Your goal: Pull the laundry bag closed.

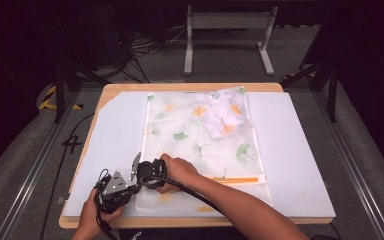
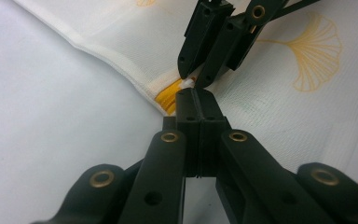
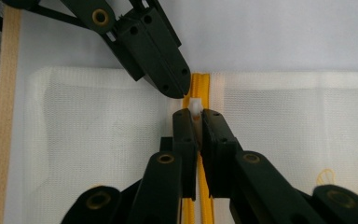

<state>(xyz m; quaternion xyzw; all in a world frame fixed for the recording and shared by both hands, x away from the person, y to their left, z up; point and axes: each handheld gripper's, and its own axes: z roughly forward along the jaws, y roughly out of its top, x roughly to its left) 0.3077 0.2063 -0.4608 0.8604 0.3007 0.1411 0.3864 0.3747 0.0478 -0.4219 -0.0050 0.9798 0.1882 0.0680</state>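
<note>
While I watch from far away, I see a see-through mesh bag (image 1: 200, 145) lying flat on the white mat (image 1: 300, 165) on the wooden table (image 1: 190, 87). It has green and orange leaf pictures on it. Some white cloth (image 1: 222, 112) is bunched up inside the bag near its far end. A yellow zipper (image 1: 232, 179) runs along the near end of the bag.

My 2 claws meet at the bag's near left corner, where the zipper ends. The right claw (image 1: 136, 167) is held by a hand (image 1: 180, 172) that reaches across the bag. In the right claw's own view, the right claw (image 3: 195, 116) is pinching the small white zipper pull (image 3: 195, 107), with its jaws pressed on it from both sides. The yellow zipper (image 3: 197, 86) runs straight under that claw.

The left claw (image 1: 111, 187) sits just beside the right one, near the front edge of the mat. In its own view, the left claw (image 2: 196, 95) has its jaws pressed together at the yellow end of the zipper (image 2: 167, 99). I cannot tell if it has any cloth between them. The 2 claw tips are almost touching, with the white pull (image 2: 187, 83) between them.
</note>
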